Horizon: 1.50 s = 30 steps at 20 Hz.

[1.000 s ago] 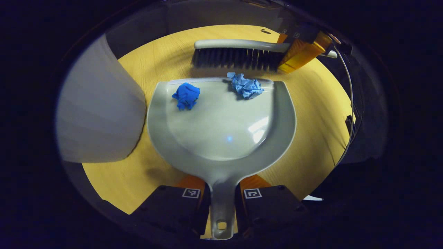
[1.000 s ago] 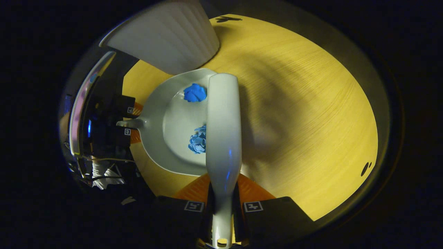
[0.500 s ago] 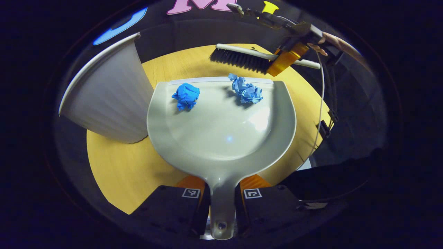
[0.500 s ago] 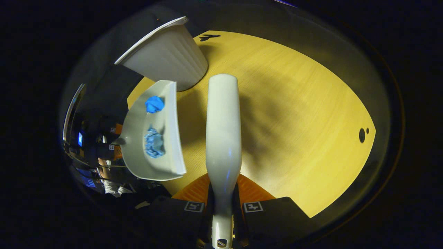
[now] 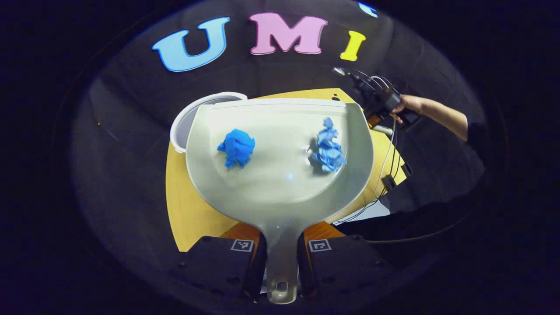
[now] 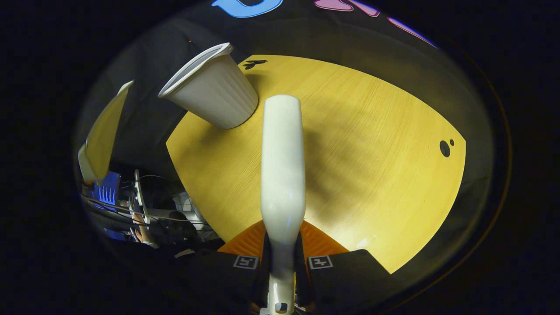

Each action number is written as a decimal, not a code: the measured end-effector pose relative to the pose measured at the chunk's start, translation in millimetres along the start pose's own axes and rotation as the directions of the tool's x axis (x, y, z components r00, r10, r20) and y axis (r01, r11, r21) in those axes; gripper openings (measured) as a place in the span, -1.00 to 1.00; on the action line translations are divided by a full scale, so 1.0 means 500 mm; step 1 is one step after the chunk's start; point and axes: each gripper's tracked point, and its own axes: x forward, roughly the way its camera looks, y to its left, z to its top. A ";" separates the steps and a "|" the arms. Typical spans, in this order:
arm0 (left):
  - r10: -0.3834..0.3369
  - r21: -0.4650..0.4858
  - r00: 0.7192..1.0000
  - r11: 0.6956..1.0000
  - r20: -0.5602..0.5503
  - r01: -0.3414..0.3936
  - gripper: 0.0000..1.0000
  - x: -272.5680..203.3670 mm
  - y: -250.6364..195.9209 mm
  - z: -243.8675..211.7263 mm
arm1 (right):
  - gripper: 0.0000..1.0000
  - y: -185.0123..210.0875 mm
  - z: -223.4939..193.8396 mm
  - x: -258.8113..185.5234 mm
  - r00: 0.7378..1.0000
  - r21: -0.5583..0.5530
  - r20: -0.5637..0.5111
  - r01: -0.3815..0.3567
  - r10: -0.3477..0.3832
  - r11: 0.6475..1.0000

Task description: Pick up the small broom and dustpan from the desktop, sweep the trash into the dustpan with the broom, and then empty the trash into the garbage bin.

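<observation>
My left gripper [image 5: 282,245] is shut on the handle of the grey dustpan [image 5: 280,183], which hangs in the air above the yellow table [image 5: 192,210]. Two paper wads lie in the pan, a dark blue wad [image 5: 236,148] on the left and a light blue wad [image 5: 328,148] on the right. The white bin [image 5: 186,124] peeks out behind the pan's far left edge. My right gripper [image 6: 283,249] is shut on the broom [image 6: 282,166], whose white back points out over the table. The right gripper view has the bin [image 6: 214,92] standing at the far left of the table.
In the left gripper view the right gripper [image 5: 385,103] is far off at the right, held by a hand [image 5: 411,105], with cables hanging below it. The table [image 6: 372,153] has small black marks [image 6: 444,148] near its right edge. Dark floor and clutter lie beyond the left edge.
The dustpan has risen off the table and tipped back, so both wads slid toward its middle. The bin now sits behind its far edge. The broom has lifted and moved away to the right.
</observation>
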 end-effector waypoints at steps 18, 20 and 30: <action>0.518 0.352 0.835 0.829 -0.188 -0.435 -0.41 0.125 0.401 0.220 | -0.55 -0.058 -0.120 0.058 0.990 0.131 0.102 -0.113 0.100 0.985; 0.569 0.473 0.794 0.771 -0.214 -0.426 -0.42 0.128 0.427 0.234 | -0.46 -0.062 -0.125 0.057 0.989 0.141 0.107 -0.118 0.103 0.983; 0.773 0.843 0.631 0.383 -0.069 -0.377 -0.42 0.084 0.460 0.261 | -0.46 -0.074 -0.134 0.063 0.986 0.157 0.135 -0.120 0.099 0.980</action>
